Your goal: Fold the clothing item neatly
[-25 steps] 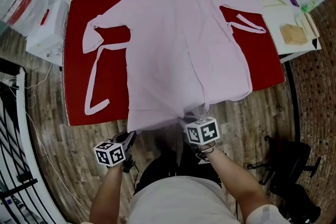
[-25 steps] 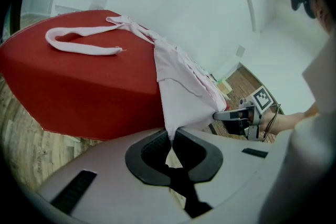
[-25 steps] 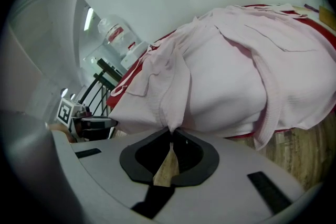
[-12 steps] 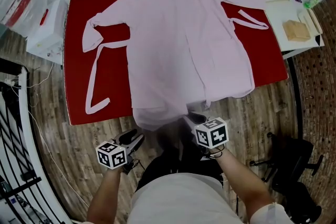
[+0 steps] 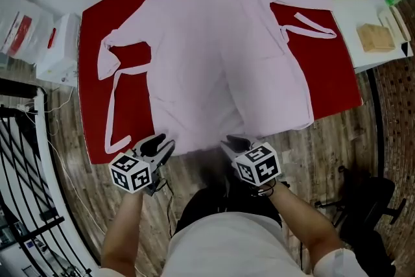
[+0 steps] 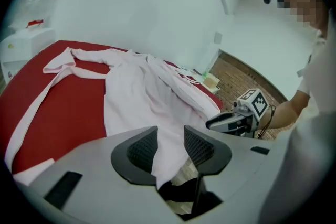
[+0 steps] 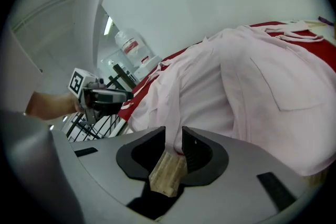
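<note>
A pale pink robe (image 5: 220,55) lies spread open on the red table (image 5: 133,107), sleeves out to both sides, and its belt (image 5: 110,107) trails down the left. Its hem reaches the table's near edge. My left gripper (image 5: 163,144) is at the hem's left end and my right gripper (image 5: 230,143) at the middle. In the left gripper view the left gripper (image 6: 170,131) has been opening; hem cloth (image 6: 136,92) shows in the gap, unpinched. The right gripper (image 7: 173,134) has just been opening, with a fold of robe (image 7: 252,92) in its narrow gap.
White boxes and a plastic bag (image 5: 58,42) stand left of the table. A white side table (image 5: 363,16) with a hanger and cardboard pieces adjoins at the right. A black rack (image 5: 19,159) is at the near left and a chair base (image 5: 369,198) at the near right, on wooden floor.
Both grippers rose from below the table edge to the hem line, the left one swinging further. The hem that hung over the edge now lies at the edge. Both jaws parted.
</note>
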{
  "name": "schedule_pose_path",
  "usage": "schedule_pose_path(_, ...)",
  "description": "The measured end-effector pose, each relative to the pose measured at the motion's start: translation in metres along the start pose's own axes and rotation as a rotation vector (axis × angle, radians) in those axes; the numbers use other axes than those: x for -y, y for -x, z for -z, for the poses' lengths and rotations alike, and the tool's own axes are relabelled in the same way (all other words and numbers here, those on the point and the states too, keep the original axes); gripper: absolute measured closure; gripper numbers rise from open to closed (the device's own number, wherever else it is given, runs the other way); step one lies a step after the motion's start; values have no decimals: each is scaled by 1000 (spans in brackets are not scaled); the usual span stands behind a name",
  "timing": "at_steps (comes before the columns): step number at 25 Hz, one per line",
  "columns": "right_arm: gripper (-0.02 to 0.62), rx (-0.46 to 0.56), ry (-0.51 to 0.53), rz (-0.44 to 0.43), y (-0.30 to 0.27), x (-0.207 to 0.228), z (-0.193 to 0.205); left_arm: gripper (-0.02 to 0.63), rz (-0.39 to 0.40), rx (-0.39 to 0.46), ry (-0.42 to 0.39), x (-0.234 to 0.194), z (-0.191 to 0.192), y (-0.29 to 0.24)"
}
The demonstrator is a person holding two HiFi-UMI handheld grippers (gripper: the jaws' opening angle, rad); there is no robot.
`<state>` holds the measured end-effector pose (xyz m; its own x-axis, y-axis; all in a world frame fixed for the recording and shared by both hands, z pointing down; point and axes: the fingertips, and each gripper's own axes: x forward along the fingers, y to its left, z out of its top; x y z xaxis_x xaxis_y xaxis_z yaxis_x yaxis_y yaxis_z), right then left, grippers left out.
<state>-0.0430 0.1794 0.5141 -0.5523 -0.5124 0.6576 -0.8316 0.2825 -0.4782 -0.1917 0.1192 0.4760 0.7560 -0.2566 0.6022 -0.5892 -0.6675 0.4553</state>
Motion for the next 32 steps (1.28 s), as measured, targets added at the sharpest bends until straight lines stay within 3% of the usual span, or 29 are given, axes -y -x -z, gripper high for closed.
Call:
schedule_pose_path(5,511,26,65,-33,-4,0,-23,451,-12,-14,-88,-1,-56,-38)
schedule_pose_path(13,502,45,44,-26,-19,-7,-35,451,-17,-116,-248,-29,-134,-88)
schedule_pose_path(21,499,74,17,100,-36,-4,-44,451,26,-249,-427,-57,-170,-148)
schedule_pose_path(29,499,59,-15,199,-59,-5,-45,452,17,-229,-532,-78,-218,-218)
schedule_pose_path(32,499,46,-42,234,-62,-1,-38,451,16,-261,-560,-81,-227,-239)
